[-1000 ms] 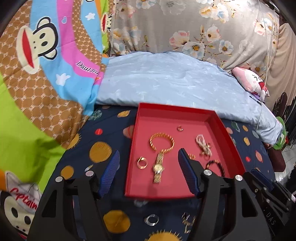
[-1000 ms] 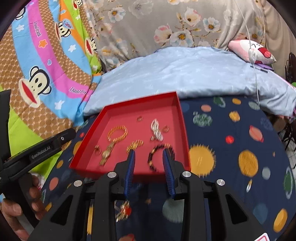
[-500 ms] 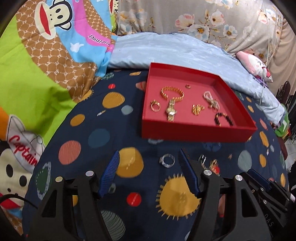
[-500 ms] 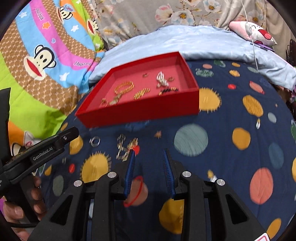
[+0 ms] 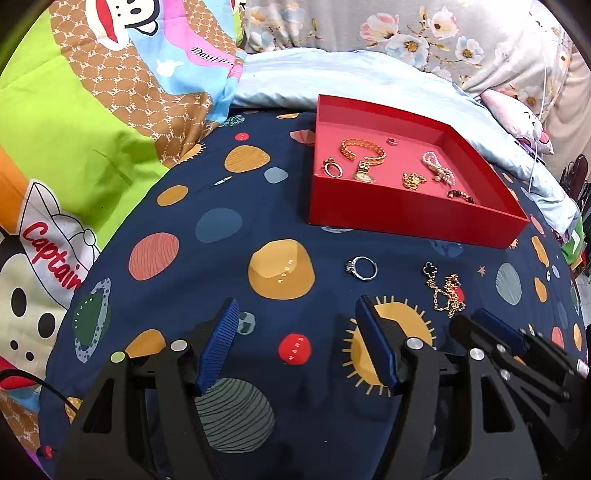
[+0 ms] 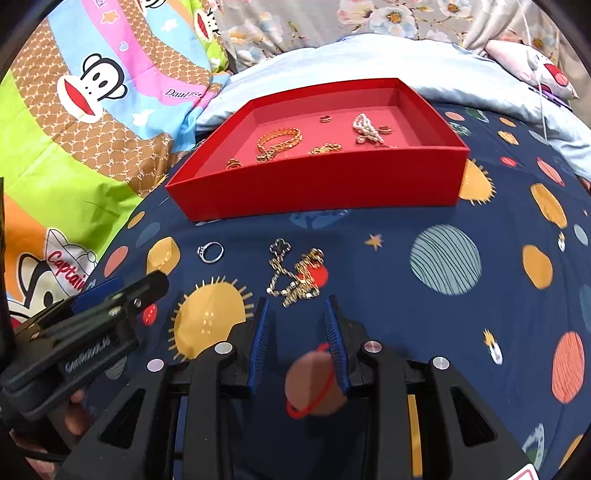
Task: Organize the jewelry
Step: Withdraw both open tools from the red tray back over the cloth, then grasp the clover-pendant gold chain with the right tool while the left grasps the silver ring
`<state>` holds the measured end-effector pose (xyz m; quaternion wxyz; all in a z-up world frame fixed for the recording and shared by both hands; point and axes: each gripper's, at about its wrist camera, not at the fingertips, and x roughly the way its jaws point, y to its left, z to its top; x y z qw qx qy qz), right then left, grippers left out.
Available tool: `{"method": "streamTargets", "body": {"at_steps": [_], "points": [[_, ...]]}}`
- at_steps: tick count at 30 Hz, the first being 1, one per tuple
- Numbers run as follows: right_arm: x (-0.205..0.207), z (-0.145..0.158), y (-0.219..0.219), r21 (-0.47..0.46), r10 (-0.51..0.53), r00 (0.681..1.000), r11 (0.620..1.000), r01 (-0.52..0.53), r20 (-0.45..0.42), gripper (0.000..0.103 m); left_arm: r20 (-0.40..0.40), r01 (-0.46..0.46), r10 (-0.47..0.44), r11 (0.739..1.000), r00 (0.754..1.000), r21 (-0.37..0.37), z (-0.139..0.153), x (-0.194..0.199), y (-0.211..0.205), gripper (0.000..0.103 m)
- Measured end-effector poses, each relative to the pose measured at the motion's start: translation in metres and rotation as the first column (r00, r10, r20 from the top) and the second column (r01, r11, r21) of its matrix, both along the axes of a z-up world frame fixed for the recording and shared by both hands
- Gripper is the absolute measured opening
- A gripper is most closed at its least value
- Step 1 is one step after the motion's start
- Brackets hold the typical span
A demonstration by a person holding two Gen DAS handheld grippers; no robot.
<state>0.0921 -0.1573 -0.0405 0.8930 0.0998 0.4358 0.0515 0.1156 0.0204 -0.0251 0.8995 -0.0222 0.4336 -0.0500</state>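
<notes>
A red tray [image 5: 413, 218] [image 6: 325, 184] on the planet-print bedspread holds several pieces: a gold bracelet [image 5: 364, 149], a gold watch [image 5: 364, 173], a gold ring [image 5: 332, 168], a pearl piece [image 5: 437, 170]. On the spread in front of the tray lie a silver ring [image 5: 362, 268] [image 6: 210, 252] and a tangled gold chain with a black clover charm [image 5: 445, 291] [image 6: 297, 275]. My left gripper [image 5: 297, 334] is open and empty, near the ring. My right gripper [image 6: 297, 326] is open and empty, just short of the chain.
A bright cartoon-monkey blanket [image 5: 92, 110] lies at the left. A light blue quilt [image 5: 369, 81] and floral pillows [image 5: 424, 33] lie behind the tray. The right gripper shows at the lower right of the left wrist view [image 5: 517, 350].
Both grippers have pulled back from over the tray toward me. The silver ring and gold chain on the spread have come into full view. Jaws stay open.
</notes>
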Motion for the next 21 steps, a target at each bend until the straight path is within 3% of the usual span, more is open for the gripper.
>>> {"method": "streamTargets", "body": {"at_steps": [7,9,11,14,21], "points": [[0.012,-0.001,0.011,-0.066,0.021,1.0,0.998,-0.02,0.006,0.03,-0.005,-0.002,0.002,1.0,1.0,-0.001,-0.002,0.002,0.0,0.063],[0.012,-0.001,0.014,-0.107,0.024,1.0,0.994,-0.023,0.005,0.025,-0.007,-0.002,0.002,1.0,1.0,-0.004,-0.003,0.003,0.0,0.063],[0.012,-0.001,0.015,-0.139,0.021,1.0,0.99,-0.02,0.002,0.014,-0.007,-0.002,0.002,1.0,1.0,-0.004,-0.002,0.003,0.0,0.063],[0.01,-0.001,0.008,-0.139,0.013,1.0,0.99,-0.013,-0.001,0.004,-0.006,0.004,-0.004,1.0,1.0,-0.005,-0.002,0.004,-0.002,0.063],[-0.007,0.0,-0.006,-0.128,-0.02,1.0,0.992,0.02,0.005,0.003,-0.005,0.04,-0.04,0.999,0.999,-0.011,-0.003,0.008,-0.011,0.063]]}}
